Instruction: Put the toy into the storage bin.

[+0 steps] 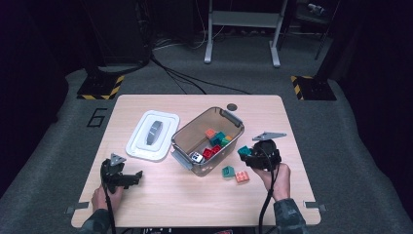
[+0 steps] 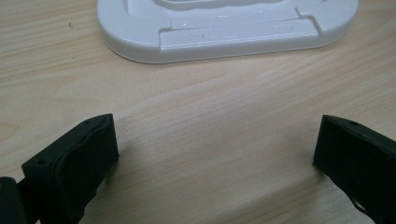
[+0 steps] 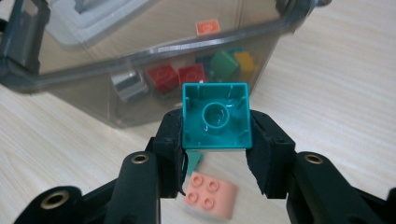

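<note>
The table is holding everything, and it is looking flat and smooth, so small things may be sliding on it. Near its middle the bin is sitting open, with see-through grey walls that are looking stiff and hard. Inside it some bricks in red, green, orange and yellow are lying loose, with a small grey and white one too. At 9 o'clock from the bin, the white lid is lying flat on the table, just beside it. The left gripper is resting low at about 8 o'clock from the bin, with its jaws standing wide apart and nothing between them. The right gripper is hanging at 4 o'clock from the bin, squeezing a teal brick by two side walls, hollow side facing the camera. I think this brick is light, hard and a bit slippery, so holding its flat sides is working best. The bin's near wall is standing between the brick and the inside, so I think the brick needs lifting over the rim. On the table at 5 o'clock from the bin, a pink brick and a green brick are lying close together.
</note>
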